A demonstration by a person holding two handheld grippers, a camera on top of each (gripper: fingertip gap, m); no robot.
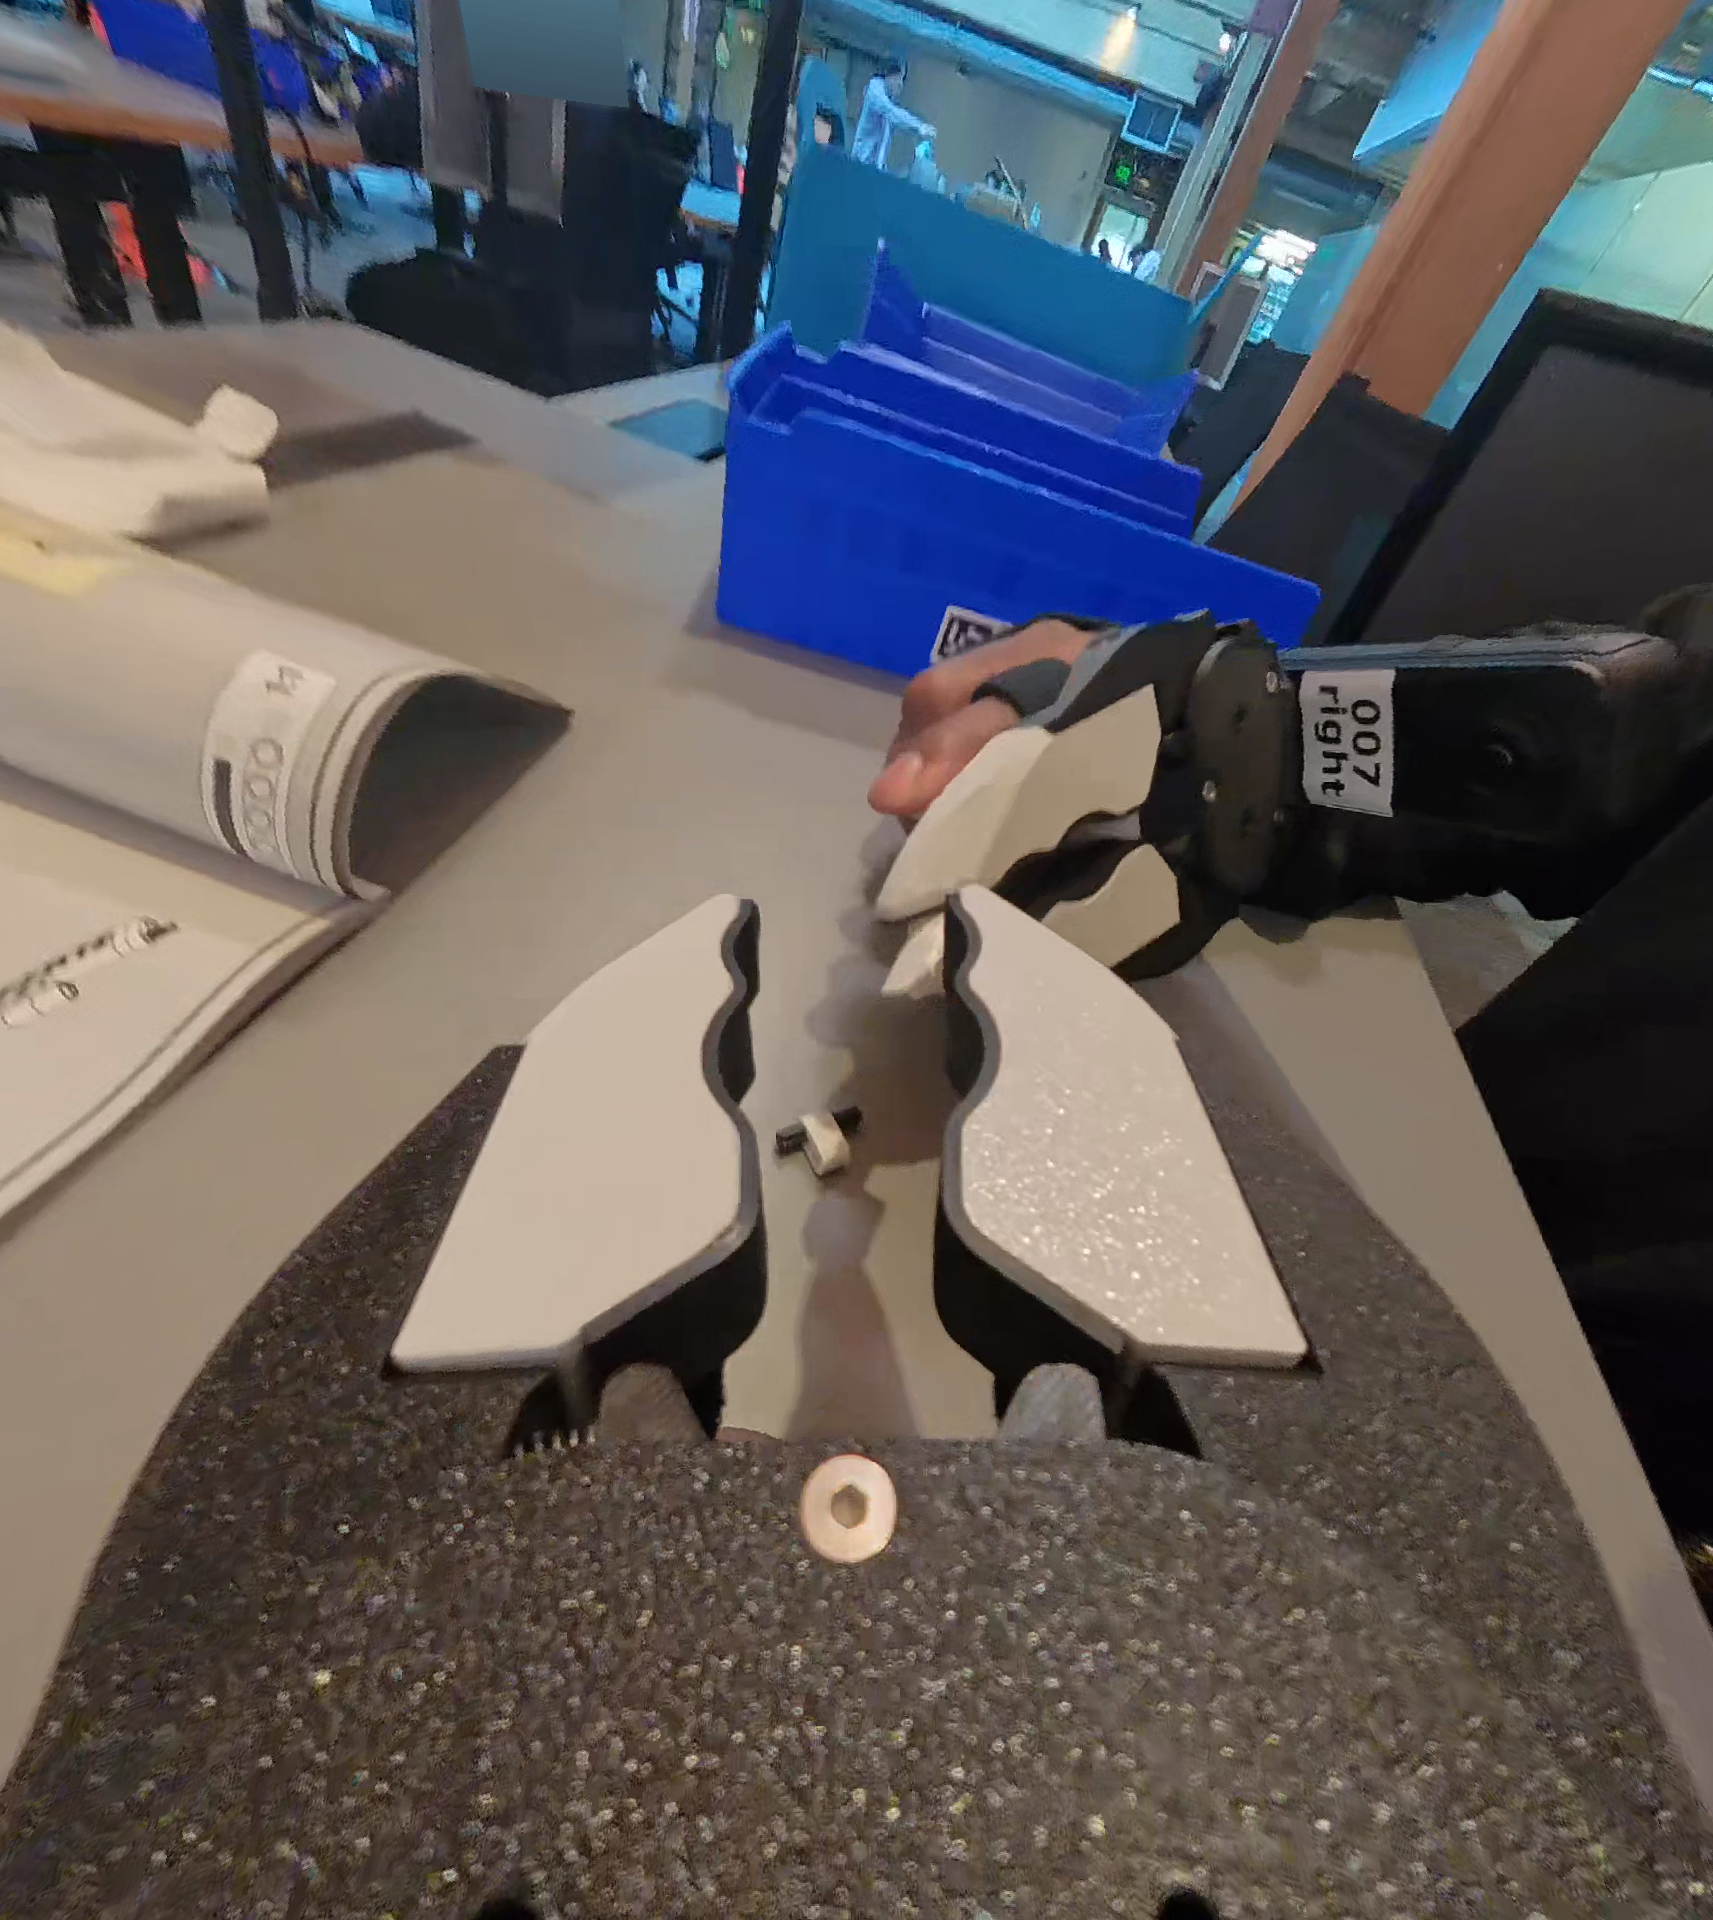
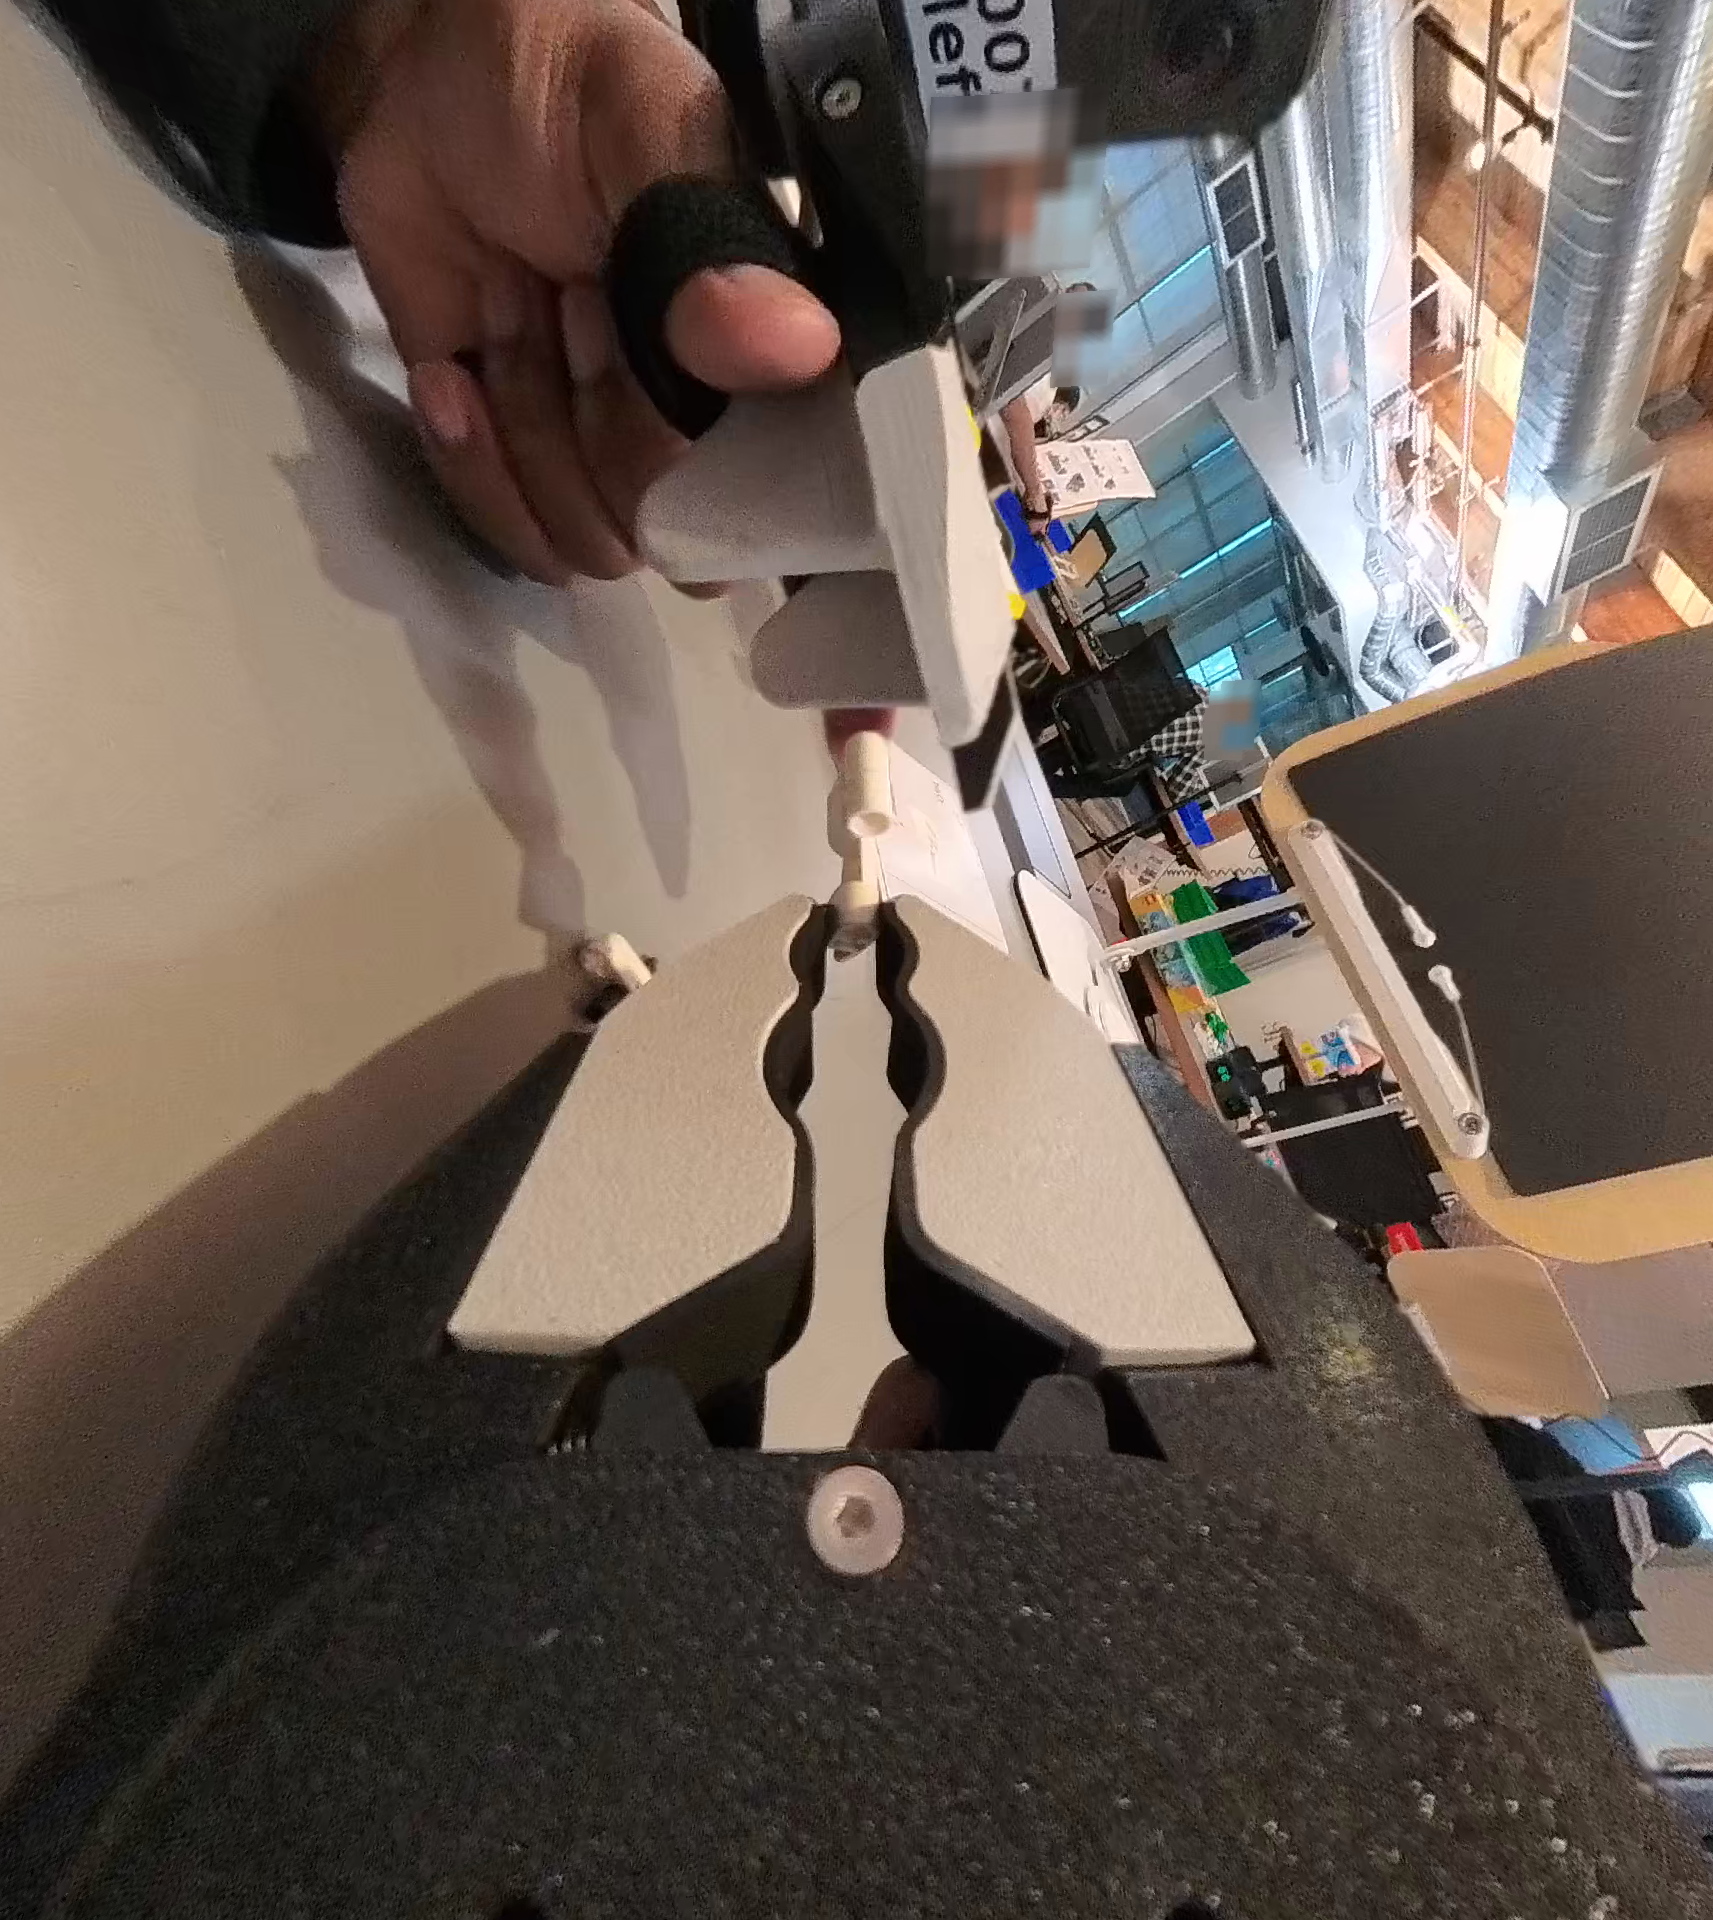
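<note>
My left gripper (image 1: pixel 852 925) is open just above the grey table (image 1: pixel 644 665). A small black-and-white part (image 1: pixel 819 1139) lies loose on the table between its fingers, and neither pad touches it. My right gripper (image 2: pixel 852 920) is shut on the near end of a small white jointed connector piece (image 2: pixel 860 810), which sticks out ahead of its fingertips. The piece's far end reaches close to the left gripper (image 2: pixel 862 644), seen from the side in the right wrist view. The right gripper (image 1: pixel 899 935) shows in the left wrist view, its tips beside my left gripper's right finger. The small part (image 2: pixel 613 961) also shows in the right wrist view.
Blue plastic bins (image 1: pixel 987 520) stand at the table's far side. A rolled grey booklet (image 1: pixel 208 748) on open pages (image 1: pixel 52 1060) and a white cloth (image 1: pixel 104 436) lie at the left. A black screen (image 1: pixel 1610 468) stands at the right. A dark wood-edged board (image 2: pixel 1558 914) shows in the right wrist view. Only a small space, under 4 cm, lies between the two pairs of fingers.
</note>
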